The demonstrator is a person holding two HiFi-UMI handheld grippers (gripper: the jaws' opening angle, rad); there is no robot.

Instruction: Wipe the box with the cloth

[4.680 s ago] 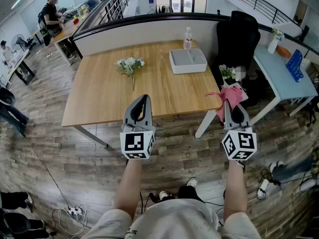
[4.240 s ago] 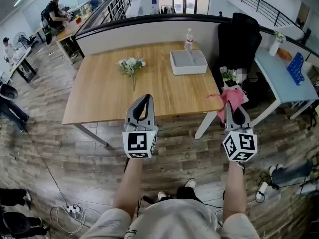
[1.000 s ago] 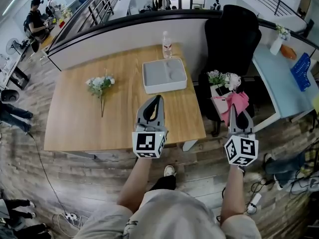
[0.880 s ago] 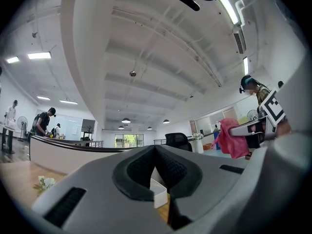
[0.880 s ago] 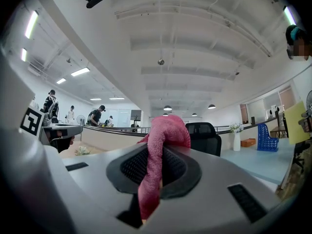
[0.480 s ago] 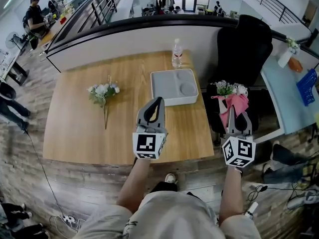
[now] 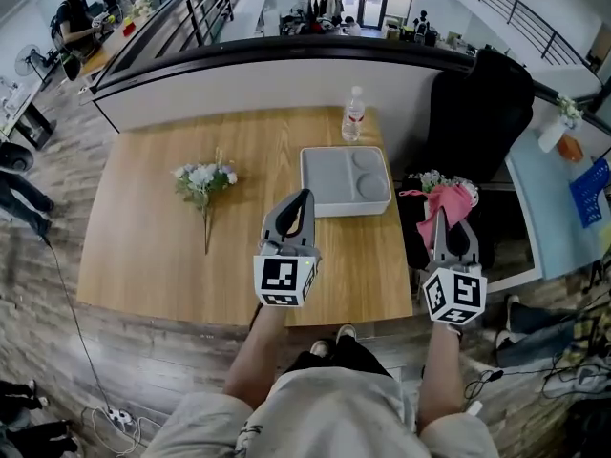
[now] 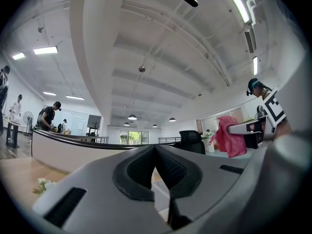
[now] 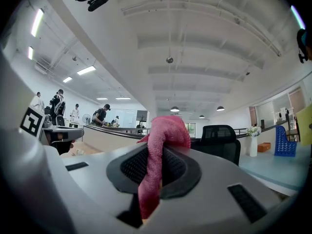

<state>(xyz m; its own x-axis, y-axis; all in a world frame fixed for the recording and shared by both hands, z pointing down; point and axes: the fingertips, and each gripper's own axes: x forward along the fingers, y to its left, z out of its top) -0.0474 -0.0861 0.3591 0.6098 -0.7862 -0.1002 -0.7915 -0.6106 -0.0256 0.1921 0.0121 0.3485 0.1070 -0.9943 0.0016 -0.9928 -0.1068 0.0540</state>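
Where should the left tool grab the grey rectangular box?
Probably pinch the grey rectangular box by its near-left rim, from above, with the left tool: it lies flat, open side up, so the thin wall suits the jaws. Right tool holds the pink cloth.

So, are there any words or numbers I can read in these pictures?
No text here can be read.
On the bottle: label too small to read.
On the left cube and right cube: black-and-white square patterns only, no letters.
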